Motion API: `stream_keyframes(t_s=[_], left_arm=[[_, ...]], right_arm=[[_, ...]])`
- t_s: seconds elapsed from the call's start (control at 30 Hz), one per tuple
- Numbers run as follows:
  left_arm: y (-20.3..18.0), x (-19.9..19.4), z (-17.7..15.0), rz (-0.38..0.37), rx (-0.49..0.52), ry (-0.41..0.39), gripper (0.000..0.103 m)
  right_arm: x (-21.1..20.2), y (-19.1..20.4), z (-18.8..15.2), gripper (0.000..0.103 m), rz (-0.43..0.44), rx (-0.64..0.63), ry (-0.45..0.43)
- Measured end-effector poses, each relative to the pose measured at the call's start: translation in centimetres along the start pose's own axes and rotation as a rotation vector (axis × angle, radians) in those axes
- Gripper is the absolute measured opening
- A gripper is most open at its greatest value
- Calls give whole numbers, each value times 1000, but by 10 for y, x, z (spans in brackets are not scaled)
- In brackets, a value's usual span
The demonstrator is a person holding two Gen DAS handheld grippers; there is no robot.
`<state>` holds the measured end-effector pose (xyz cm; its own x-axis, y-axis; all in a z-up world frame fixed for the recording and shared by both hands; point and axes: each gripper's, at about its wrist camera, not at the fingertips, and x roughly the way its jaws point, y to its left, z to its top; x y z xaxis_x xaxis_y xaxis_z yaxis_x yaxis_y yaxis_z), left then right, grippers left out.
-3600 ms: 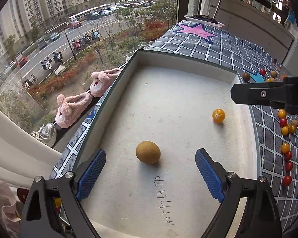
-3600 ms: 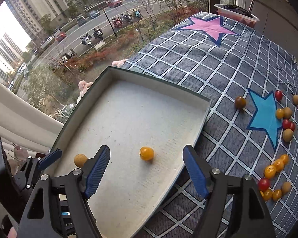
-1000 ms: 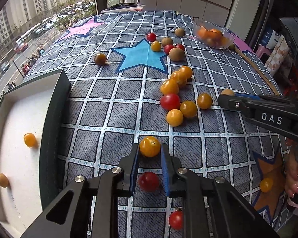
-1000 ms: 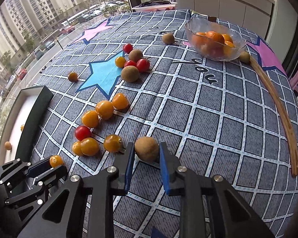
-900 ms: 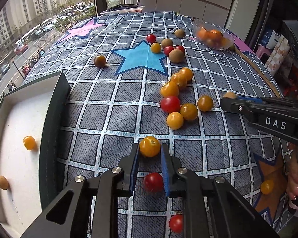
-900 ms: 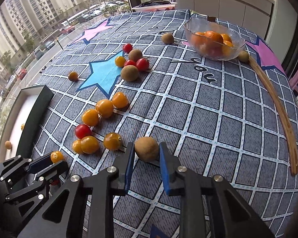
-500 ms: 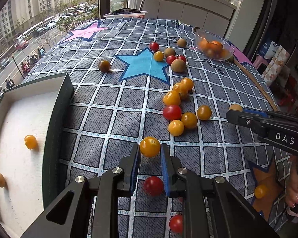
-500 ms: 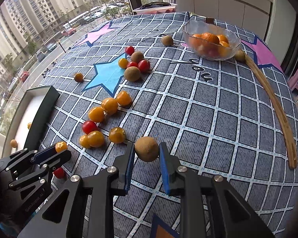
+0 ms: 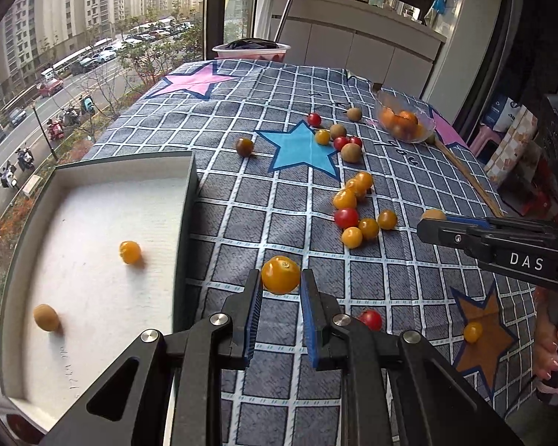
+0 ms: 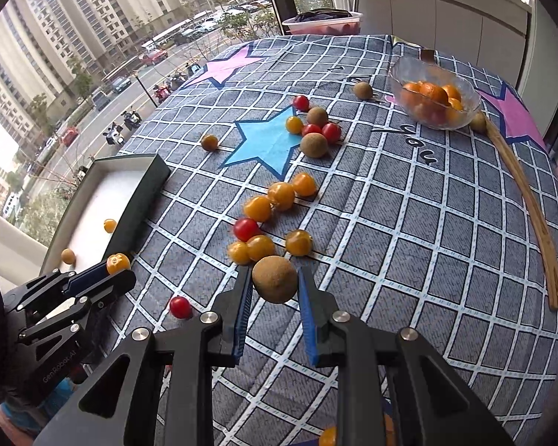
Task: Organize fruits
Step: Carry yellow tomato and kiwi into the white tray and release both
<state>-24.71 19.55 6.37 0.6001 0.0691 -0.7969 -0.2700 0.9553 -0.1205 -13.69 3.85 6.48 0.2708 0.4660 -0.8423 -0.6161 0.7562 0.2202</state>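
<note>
My left gripper (image 9: 279, 282) is shut on a yellow cherry tomato (image 9: 281, 274) and holds it above the checked cloth, just right of the white-lined tray (image 9: 184, 223). The tray holds a yellow tomato (image 9: 130, 252) and a brown longan (image 9: 46, 317). My right gripper (image 10: 273, 286) is shut on a brown longan (image 10: 275, 283), raised over the cloth near a cluster of yellow and red tomatoes (image 10: 268, 200). The left gripper also shows in the right wrist view (image 10: 111, 269), and the right gripper in the left wrist view (image 9: 433, 219).
More tomatoes and longans lie around the blue star (image 9: 301, 148). A glass bowl of oranges (image 10: 433, 93) stands far right. A bamboo stick (image 10: 528, 200) lies along the right edge. Loose red tomatoes (image 9: 370, 319) (image 10: 179, 306) lie near the grippers.
Both grippers, shut on their fruits, have lifted higher off the cloth and drawn back. The left one has shifted toward the tray, which now fills more of its view.
</note>
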Motion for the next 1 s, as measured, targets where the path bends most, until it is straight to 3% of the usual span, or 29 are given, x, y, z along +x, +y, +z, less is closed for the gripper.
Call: stream_keyframes(t_s=[0.6,1.0], left_arm=[[119,-44,-46,174,-159,-32,22],[185,-32,-72,256,-234,33,22]], right_arm=[[31,138,16,27,82,-213,61],[94,226,11,27,126,-335,184]])
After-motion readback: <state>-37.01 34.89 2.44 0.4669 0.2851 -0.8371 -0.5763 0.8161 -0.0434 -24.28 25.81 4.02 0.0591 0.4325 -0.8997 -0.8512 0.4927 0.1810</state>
